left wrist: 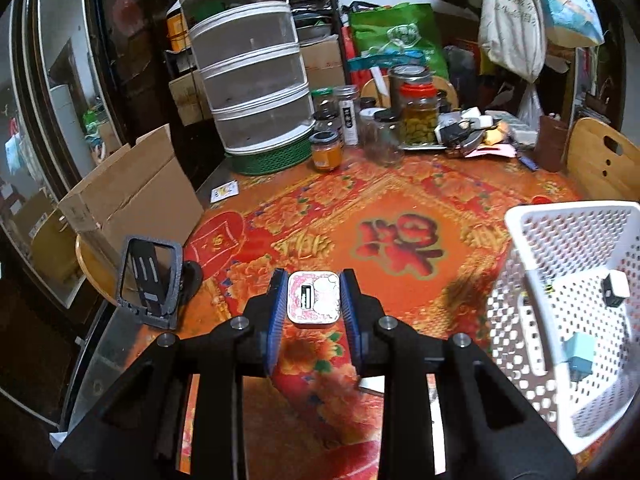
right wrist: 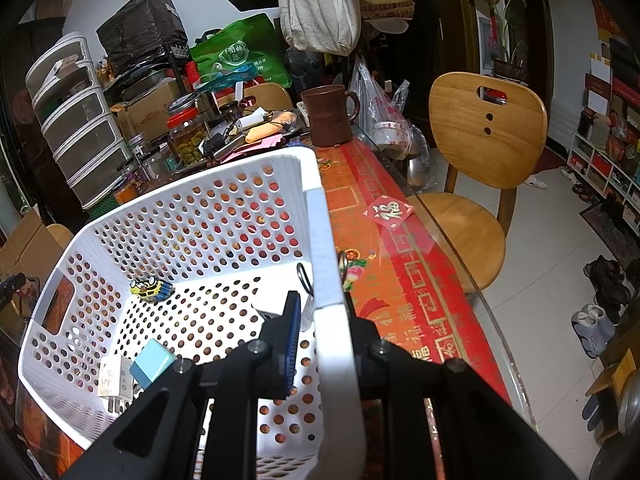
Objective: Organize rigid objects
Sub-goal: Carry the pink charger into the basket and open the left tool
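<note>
Pinching a small square charger [left wrist: 314,298] between its blue pads, the left gripper [left wrist: 314,300] holds it above the tablecloth; right gripper [right wrist: 320,320] clamps the white basket [right wrist: 326,240] wall. A shallow grip risks slipping.

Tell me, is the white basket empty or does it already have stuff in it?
Not empty. The white basket holds a small yellow toy, a light blue block and a white plug.

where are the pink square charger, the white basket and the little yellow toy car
pink square charger [left wrist: 315,298]: left wrist view, on its patterned face between the gripper pads.
white basket [right wrist: 320,232]: right wrist view, on its near wall rim.
yellow toy car [right wrist: 149,287]: right wrist view, on its body, inside the basket.
</note>
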Action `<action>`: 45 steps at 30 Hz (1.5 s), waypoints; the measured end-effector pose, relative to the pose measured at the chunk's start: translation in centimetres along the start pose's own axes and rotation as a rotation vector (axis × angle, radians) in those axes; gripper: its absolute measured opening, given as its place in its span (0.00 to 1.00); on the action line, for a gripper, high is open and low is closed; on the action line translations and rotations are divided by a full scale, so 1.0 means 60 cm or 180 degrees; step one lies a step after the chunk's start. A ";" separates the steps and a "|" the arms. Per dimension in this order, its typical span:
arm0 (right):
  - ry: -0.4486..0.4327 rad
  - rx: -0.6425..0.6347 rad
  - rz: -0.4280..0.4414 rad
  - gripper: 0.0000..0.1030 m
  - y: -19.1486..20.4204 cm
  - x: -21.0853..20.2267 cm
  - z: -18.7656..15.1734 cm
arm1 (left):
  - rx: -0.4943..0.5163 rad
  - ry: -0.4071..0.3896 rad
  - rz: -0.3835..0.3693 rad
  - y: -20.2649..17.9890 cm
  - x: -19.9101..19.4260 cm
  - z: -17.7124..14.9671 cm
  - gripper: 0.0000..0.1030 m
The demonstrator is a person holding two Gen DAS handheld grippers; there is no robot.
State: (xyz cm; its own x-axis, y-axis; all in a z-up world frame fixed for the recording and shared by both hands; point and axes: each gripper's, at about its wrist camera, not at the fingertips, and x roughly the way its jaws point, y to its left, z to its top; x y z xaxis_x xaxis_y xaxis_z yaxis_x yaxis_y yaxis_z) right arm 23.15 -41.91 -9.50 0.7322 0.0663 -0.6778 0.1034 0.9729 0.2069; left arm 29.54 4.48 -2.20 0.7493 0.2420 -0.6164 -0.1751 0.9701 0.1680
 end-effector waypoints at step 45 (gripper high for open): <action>0.0034 -0.0009 0.0014 0.16 0.004 0.003 -0.006 | 0.1083 -0.0548 -0.0172 -0.305 -0.110 -0.056 0.93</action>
State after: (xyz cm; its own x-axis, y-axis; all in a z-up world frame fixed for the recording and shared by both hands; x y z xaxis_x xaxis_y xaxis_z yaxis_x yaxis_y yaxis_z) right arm 23.06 -41.56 -9.82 0.7253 0.0729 -0.6845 0.0983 0.9732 0.2078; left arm 25.66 -14.84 -3.79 0.8531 0.1561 -0.4979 0.0678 0.9130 0.4024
